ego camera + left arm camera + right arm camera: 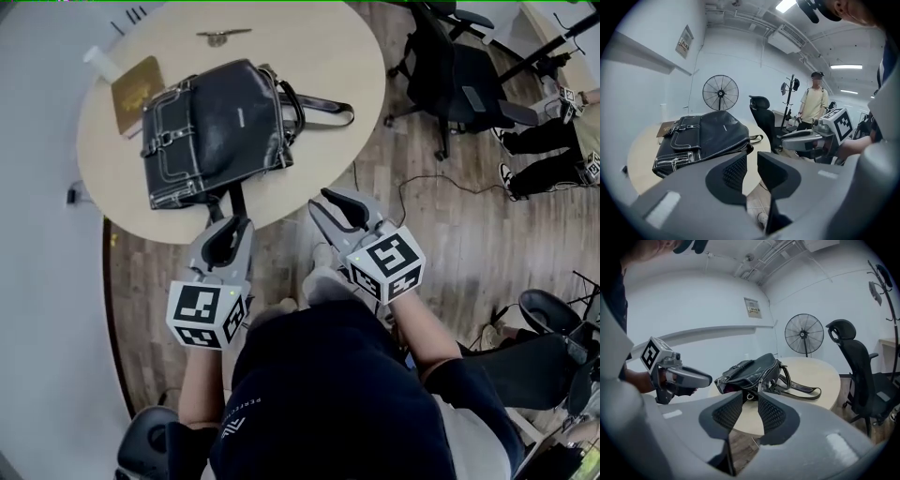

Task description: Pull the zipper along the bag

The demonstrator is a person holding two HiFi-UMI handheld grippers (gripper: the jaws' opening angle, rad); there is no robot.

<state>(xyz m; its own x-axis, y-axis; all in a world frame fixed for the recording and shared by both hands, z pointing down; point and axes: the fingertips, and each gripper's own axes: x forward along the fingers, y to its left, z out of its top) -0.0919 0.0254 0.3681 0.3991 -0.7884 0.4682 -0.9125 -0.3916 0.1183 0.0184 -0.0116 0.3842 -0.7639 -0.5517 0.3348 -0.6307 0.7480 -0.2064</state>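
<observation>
A black leather bag (216, 131) with white stitching lies on its side on the round beige table (328, 56), its strap trailing to the right. Both grippers hang short of the table's near edge, apart from the bag. My left gripper (228, 223) points at the bag's near end, and its jaws stand a little apart with nothing between them (751, 157). My right gripper (330, 202) is open and empty (750, 397). In the right gripper view the bag (750, 373) shows a metal-toothed zipper (761, 377) along its facing edge.
A brown book (136, 89) lies under the bag's far left corner, and a small metal object (223, 36) rests at the table's far side. A black office chair (459, 84) stands right of the table. A standing fan (720, 93) and a person (814, 101) are behind.
</observation>
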